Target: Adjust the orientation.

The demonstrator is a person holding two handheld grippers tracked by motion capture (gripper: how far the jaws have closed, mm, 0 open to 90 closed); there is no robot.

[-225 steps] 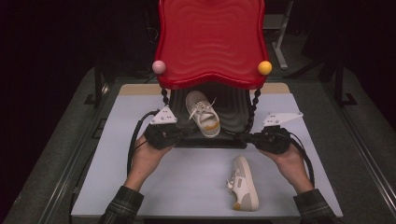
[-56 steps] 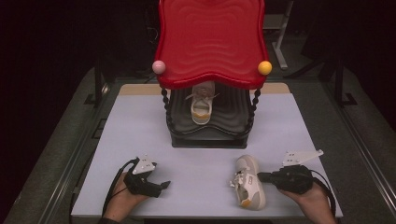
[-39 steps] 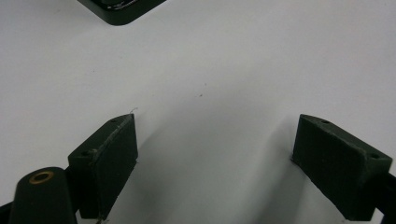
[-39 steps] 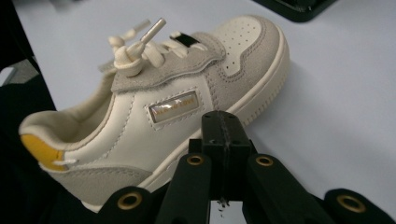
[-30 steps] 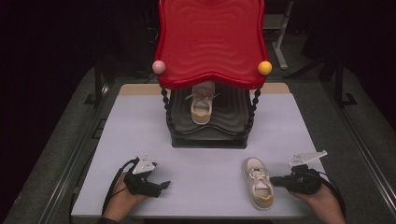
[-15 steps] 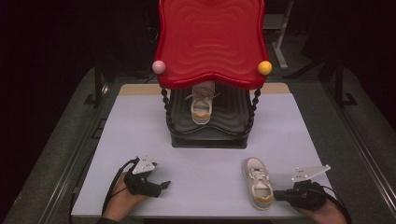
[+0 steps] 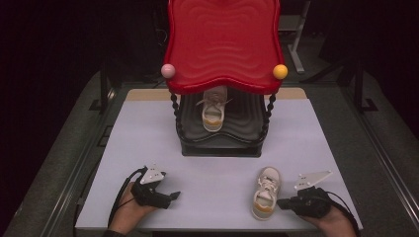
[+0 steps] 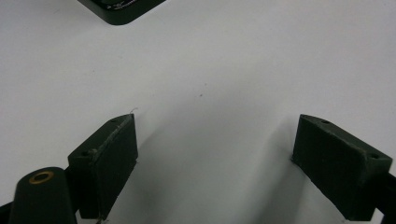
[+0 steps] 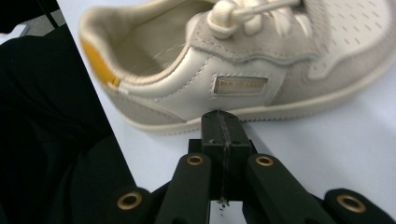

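Shoe on rack: first shoe (image 7: 214,113) sat toe-forward on lower shelf of the rack (image 7: 220,143), under the red top (image 7: 222,44). Same spot as in the frames a couple of secs back.
Shoe on table: second shoe (image 7: 265,192) lay upright on the table (image 7: 207,173), front-right, toe pointing to the rack. Vs approx 2 s earlier it had been turned from a slanted lie to nearly straight and shifted a bit right.
R gripper: right gripper (image 7: 282,203) had slid back and down toward the table's near edge, jaws pressed together w/ nothing between them; tips just at the shoe's sole edge near the heel in the right gripper view (image 9: 223,122), touching or just off, can't tell.
L gripper: left gripper (image 7: 174,195) parked front-left, jaws wide apart over bare table, empty; no shift.
Meaning: prob. a nudge w/ closed jaws to line the shoe up. Judged next: jaws to part, take the shoe, carry it to the shelf beside its pair. Pairing half done.
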